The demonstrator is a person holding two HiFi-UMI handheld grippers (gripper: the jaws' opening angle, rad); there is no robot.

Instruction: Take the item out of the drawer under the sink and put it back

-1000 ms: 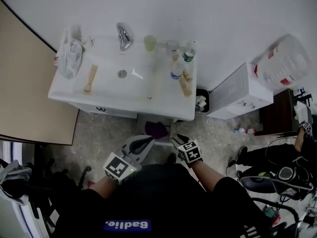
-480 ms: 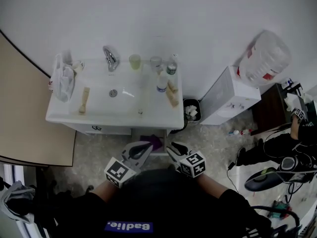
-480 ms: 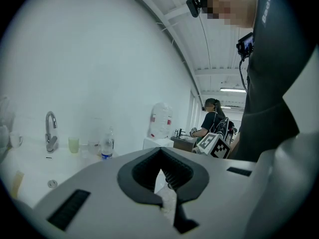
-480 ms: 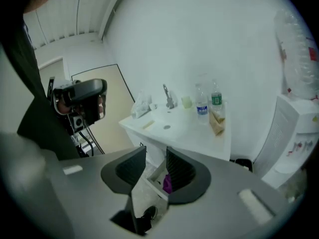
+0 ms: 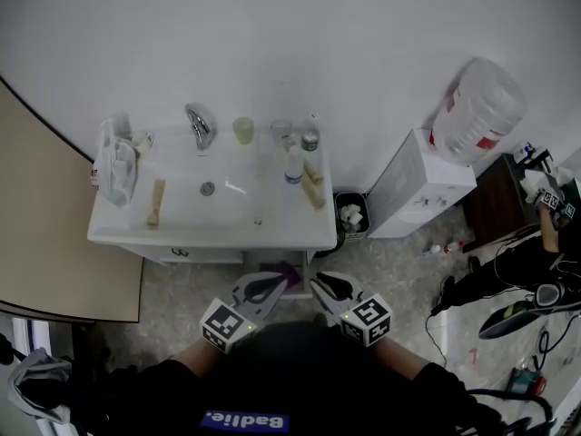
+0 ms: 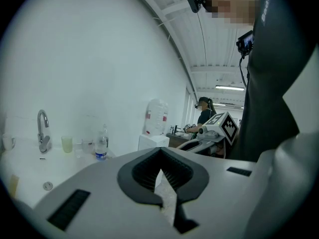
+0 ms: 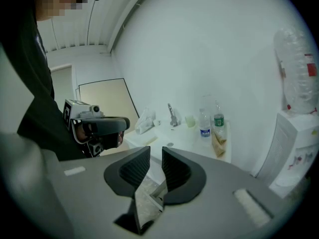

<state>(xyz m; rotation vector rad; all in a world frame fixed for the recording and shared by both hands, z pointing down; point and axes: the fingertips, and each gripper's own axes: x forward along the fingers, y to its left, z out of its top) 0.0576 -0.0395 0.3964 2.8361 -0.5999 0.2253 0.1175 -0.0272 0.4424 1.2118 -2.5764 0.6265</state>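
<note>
The white sink (image 5: 182, 230) stands against the wall, and the drawer (image 5: 265, 263) under it is pulled out. A purple item (image 5: 290, 273) lies in the drawer, partly hidden by my grippers. Both grippers hover close to my body, just short of the drawer. The left gripper (image 5: 281, 278) is shut, its tips touching with nothing between them (image 6: 160, 153). The right gripper (image 5: 317, 281) is closing, with a narrow gap left between its pads and nothing in it (image 7: 156, 156).
On the sink are a faucet (image 5: 200, 125), a cup (image 5: 242, 130), bottles (image 5: 293, 163) and a plastic bag (image 5: 116, 166). A small waste bin (image 5: 349, 214) and a water dispenser (image 5: 413, 189) stand to the right. A beige door panel (image 5: 45, 234) is at left. A person (image 5: 554, 207) sits at far right.
The head view has drawn back, so the sink looks smaller and farther. Both grippers stay low in front of my body. The right jaws have narrowed.
</note>
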